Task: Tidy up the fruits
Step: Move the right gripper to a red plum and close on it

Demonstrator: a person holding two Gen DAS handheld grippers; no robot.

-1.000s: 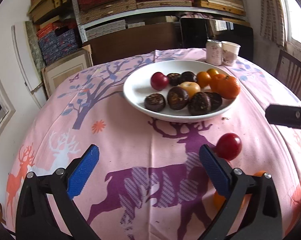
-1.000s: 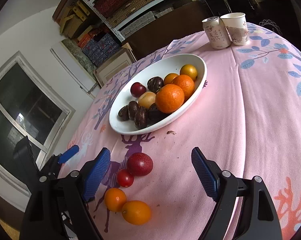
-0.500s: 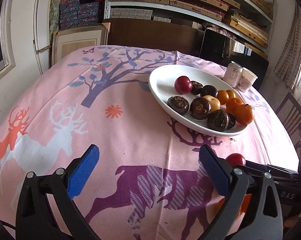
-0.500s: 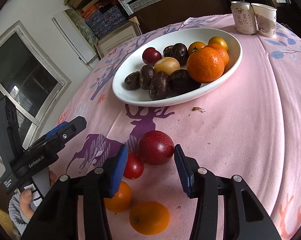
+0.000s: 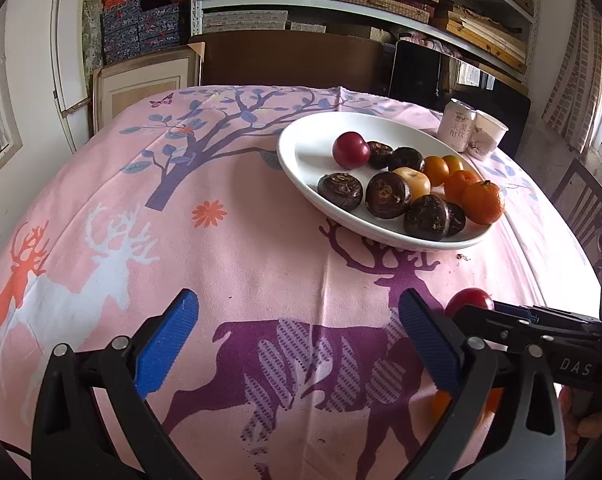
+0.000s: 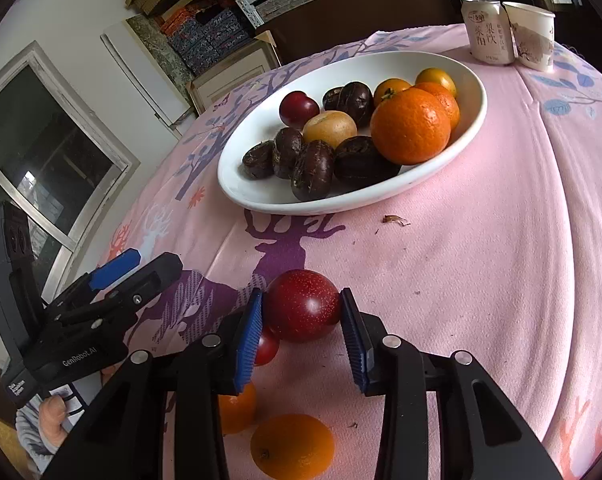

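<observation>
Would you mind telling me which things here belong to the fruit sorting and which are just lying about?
Part of the job:
- red plum, clamped in the right hand-held gripper
- small red fruit, two oranges on the cloth
- white bowl of fruit
- left hand-held gripper, open, empty

Just lying about:
- drink can
- paper cup
- crumb

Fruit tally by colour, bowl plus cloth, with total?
Red fruit: 3
Orange fruit: 6
Dark brown fruit: 6
Tan fruit: 1
Total: 16
</observation>
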